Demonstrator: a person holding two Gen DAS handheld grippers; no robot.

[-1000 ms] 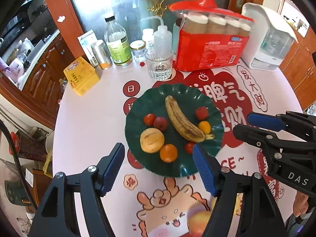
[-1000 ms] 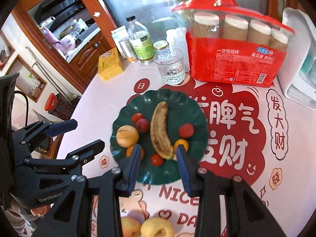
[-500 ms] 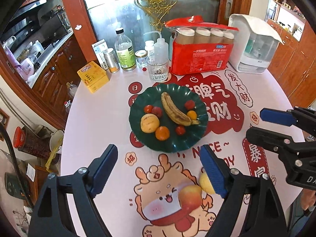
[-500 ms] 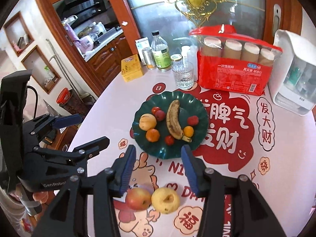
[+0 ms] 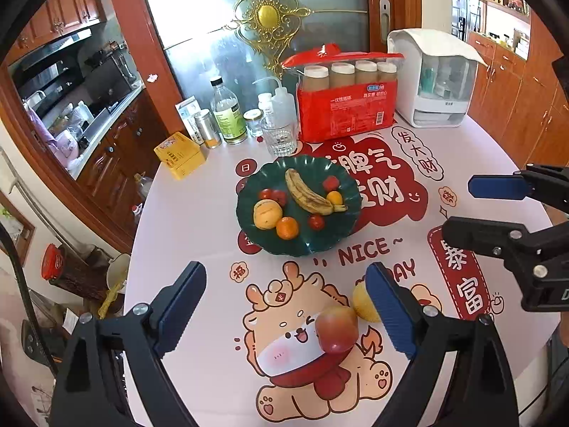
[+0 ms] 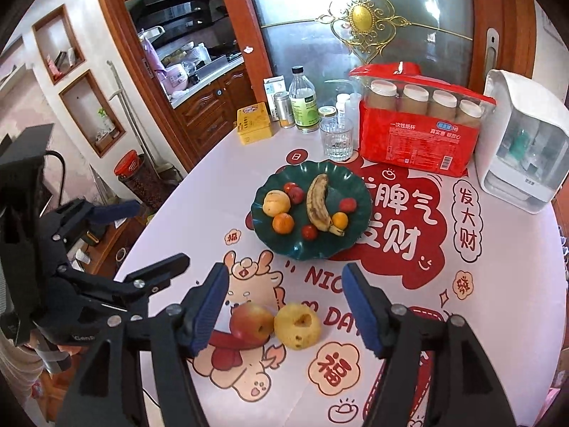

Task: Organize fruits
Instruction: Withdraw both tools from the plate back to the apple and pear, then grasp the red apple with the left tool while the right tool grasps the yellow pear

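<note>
Round and covered in a festive cartoon cloth, the table (image 5: 185, 213) carries a green plate (image 5: 249, 192) of fruit at its middle, while a red apple (image 6: 249, 325) touches a yellow apple (image 6: 298, 325) near the front edge. Both grippers, left (image 5: 284, 309) and right (image 6: 284, 306), gape wide and hold nothing, having pulled back from the plate over the last second. The step in hand looks like fetching a loose apple; the next move calls for lowering the right gripper around one.

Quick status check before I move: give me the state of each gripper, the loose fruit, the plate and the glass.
left gripper: open, empty.
right gripper: open, empty.
red apple: on the table, off the plate, touching the yellow apple.
yellow apple: on the table, off the plate.
green plate: holding a banana and small fruits.
drinking glass: upright behind the plate.
</note>
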